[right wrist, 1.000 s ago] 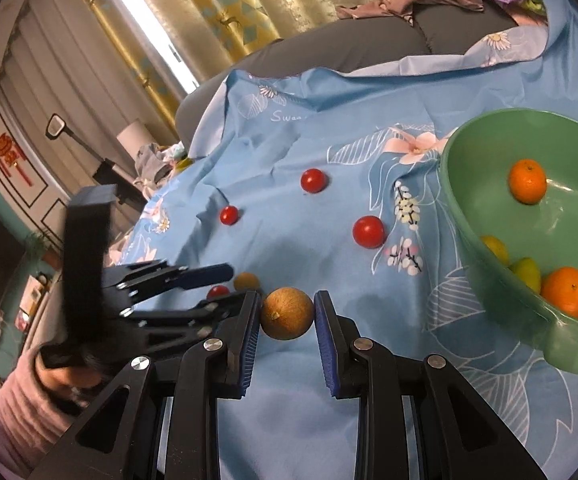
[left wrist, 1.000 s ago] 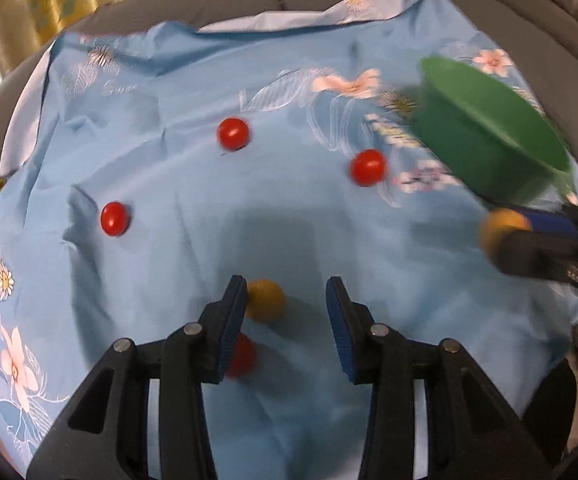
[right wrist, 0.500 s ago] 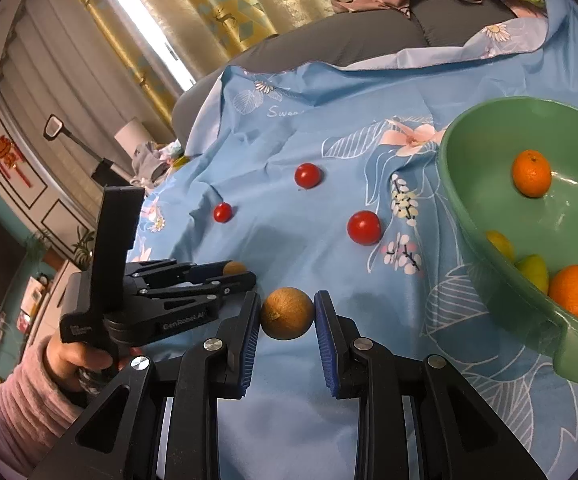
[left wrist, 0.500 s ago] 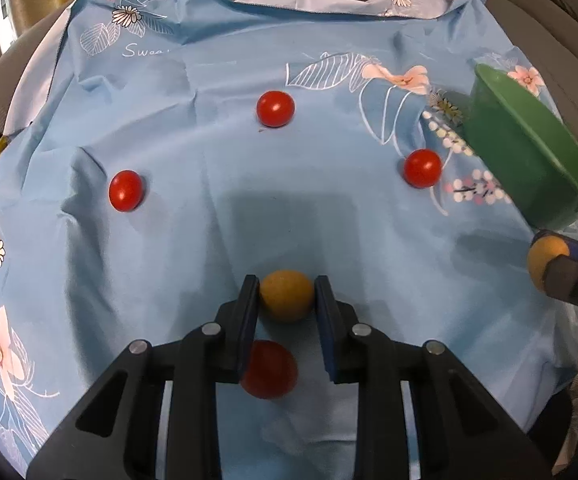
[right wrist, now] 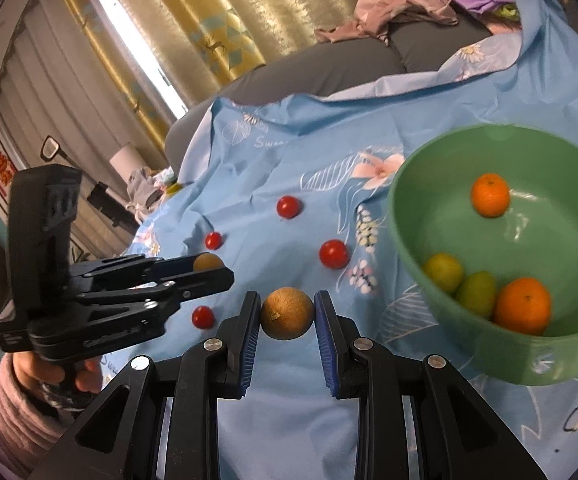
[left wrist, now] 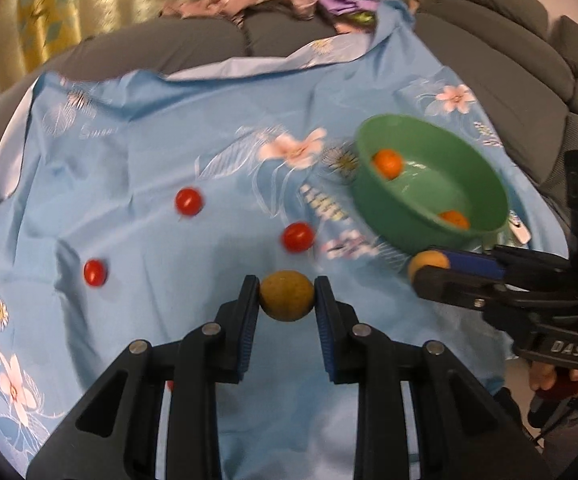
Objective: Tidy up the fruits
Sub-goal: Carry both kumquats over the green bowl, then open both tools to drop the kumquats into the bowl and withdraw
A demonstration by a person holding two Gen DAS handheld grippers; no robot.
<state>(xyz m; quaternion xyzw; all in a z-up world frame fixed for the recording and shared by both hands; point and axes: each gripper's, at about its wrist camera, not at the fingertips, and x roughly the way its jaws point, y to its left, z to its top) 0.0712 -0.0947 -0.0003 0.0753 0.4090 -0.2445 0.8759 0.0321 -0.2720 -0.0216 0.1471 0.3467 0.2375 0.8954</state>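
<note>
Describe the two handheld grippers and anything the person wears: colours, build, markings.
Both the left gripper and right gripper are black plastic with cut-out linkage arms, silver pivot rivets and blue ribbed pads inside the jaws. Each has a pistol-style handle; white lettering "DAS" marks the right one. A ribbed pink sleeve covers the left wrist.

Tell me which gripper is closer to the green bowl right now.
Right. The right gripper, holding a brown fruit, sits just beside the green bowl; the left gripper is farther off across the cloth.

left tool (left wrist: 287, 298) clamped shut, right tool (right wrist: 287, 312) clamped shut
</note>
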